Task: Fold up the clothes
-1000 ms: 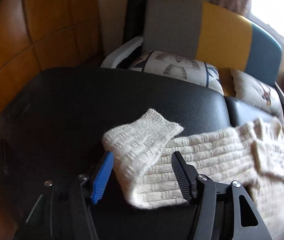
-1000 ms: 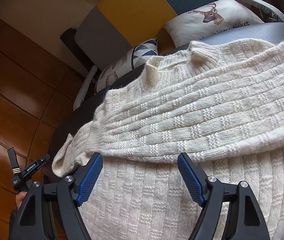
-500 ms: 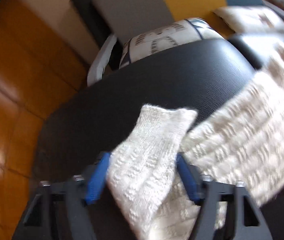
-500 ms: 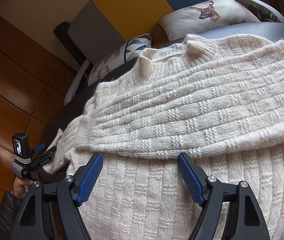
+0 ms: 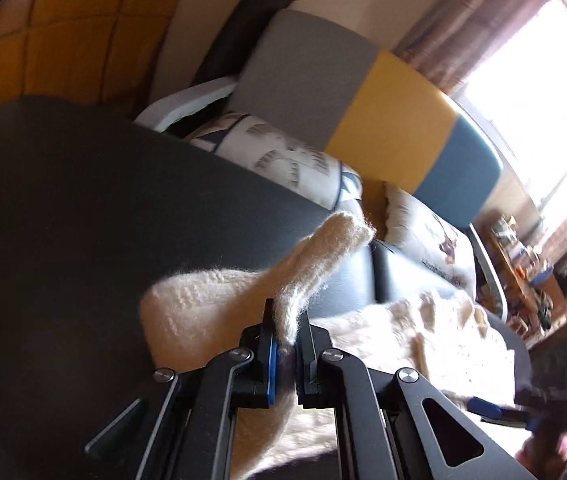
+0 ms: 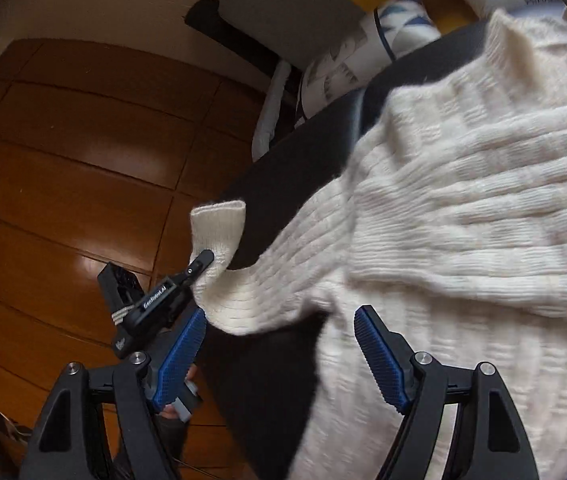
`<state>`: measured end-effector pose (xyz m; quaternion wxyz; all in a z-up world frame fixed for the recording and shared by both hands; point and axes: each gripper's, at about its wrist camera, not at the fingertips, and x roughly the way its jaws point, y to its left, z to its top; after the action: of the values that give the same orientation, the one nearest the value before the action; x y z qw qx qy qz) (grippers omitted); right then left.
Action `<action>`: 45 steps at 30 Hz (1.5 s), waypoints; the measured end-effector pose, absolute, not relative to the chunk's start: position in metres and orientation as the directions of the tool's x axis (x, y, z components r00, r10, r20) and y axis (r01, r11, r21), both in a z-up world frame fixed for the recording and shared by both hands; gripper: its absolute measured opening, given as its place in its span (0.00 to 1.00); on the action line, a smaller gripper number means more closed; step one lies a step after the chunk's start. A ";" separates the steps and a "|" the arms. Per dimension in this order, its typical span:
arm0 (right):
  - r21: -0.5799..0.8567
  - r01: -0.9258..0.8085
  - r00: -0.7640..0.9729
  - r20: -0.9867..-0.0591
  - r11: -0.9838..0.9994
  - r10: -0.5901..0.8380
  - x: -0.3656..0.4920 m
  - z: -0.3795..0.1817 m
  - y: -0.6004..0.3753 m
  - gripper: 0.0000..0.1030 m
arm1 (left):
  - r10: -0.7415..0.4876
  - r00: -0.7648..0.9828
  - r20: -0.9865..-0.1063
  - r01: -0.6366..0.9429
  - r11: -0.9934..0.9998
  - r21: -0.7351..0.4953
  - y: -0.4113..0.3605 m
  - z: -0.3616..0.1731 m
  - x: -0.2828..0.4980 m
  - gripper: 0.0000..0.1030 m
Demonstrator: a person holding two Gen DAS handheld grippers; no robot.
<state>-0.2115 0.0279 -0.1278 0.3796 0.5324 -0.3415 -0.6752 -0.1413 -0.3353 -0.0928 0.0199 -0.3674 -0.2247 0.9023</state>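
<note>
The left gripper (image 5: 285,344) was pinched tight on the sleeve (image 5: 315,264) of the white sweater (image 6: 463,200), lifting the cuff up off the black table (image 5: 83,220). The right gripper (image 6: 279,354) was wide open and held nothing, hanging over the sweater, which lay spread on the table near the striped sofa (image 5: 363,100)

Daylight blows out the window (image 5: 543,92); glare streaks the floor (image 6: 95,258); the sweater (image 6: 463,200) blurs; fisheye corners darken.
</note>
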 end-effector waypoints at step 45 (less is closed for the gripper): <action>0.695 0.302 -0.147 -0.642 -0.653 -0.752 -0.239 -0.114 -0.122 0.06 | 0.427 -0.760 -0.489 0.183 -0.581 -0.793 -0.317 -0.162 -0.026 0.31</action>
<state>-0.2388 -0.1217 -0.1138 0.3616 0.5436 -0.2072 -0.7286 -0.0262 -0.3175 -0.1617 0.0743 -0.3382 -0.4514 0.8224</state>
